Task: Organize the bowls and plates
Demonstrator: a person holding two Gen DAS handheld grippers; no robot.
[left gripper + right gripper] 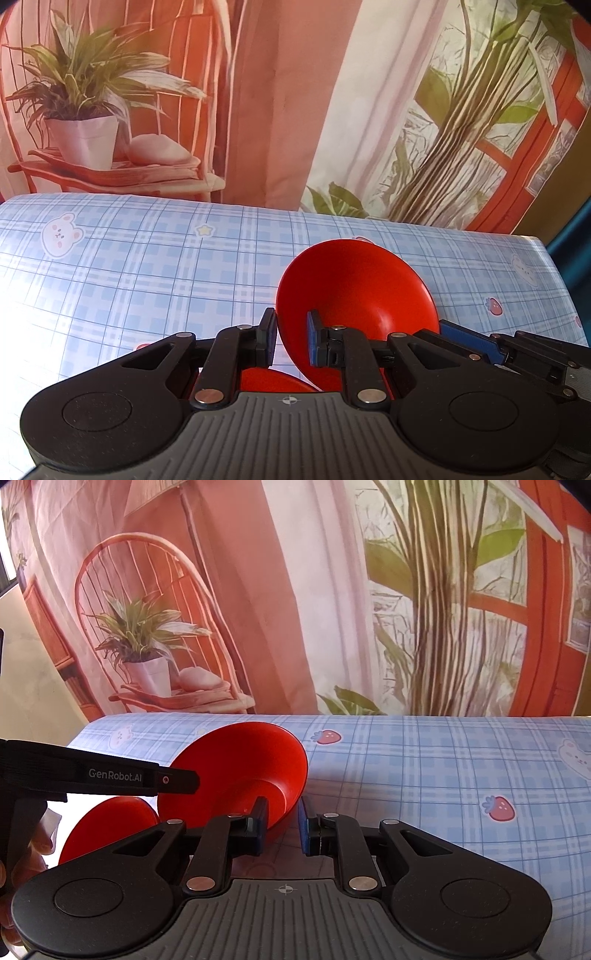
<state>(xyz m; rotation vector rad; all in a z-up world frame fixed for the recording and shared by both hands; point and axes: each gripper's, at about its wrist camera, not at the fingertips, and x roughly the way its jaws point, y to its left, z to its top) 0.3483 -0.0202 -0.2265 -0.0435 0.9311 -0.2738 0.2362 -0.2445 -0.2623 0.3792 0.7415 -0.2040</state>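
Note:
A red bowl (pixel 354 291) is held tilted above the blue checked tablecloth (pixel 147 266). My left gripper (pixel 291 341) is shut on its rim, one pad inside and one outside. In the right wrist view my right gripper (pixel 282 825) is shut on the opposite rim of the same red bowl (pixel 236 771). The right gripper's blue pad also shows in the left wrist view (pixel 469 339). A second red dish (pixel 110 823) lies on the table below, partly hidden; its edge shows in the left wrist view (pixel 273 380).
The tablecloth (pixel 443 775) carries bear and strawberry prints. Behind the table hangs a printed backdrop (pixel 258 92) of plants, a chair and curtains. The left gripper's body (pixel 92 775) and a hand (pixel 22 849) show at the left of the right wrist view.

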